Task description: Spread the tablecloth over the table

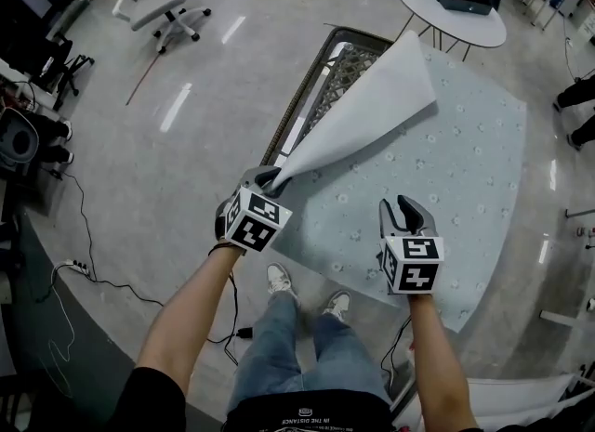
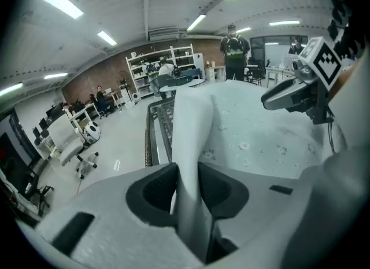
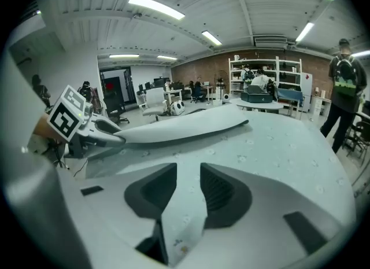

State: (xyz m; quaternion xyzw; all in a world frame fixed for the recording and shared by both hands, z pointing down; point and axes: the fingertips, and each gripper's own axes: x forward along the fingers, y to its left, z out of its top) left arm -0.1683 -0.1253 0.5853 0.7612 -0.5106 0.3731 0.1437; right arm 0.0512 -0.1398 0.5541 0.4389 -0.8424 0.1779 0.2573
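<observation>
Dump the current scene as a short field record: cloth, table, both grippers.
tablecloth: pale, small flower print; lies over most of the table
fold: left corner turned back, plain underside up
table: metal frame bare along its left side
left gripper: shut on the turned-back corner, holding it raised
right gripper: shut on the tablecloth's near edge
status: cloth not yet fully spread

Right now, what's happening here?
A person is spreading a pale flowered tablecloth over the table. The left claw is shut on a turned-over flap, underside showing, so the table's left side is bare. The right claw grips the near edge.
</observation>
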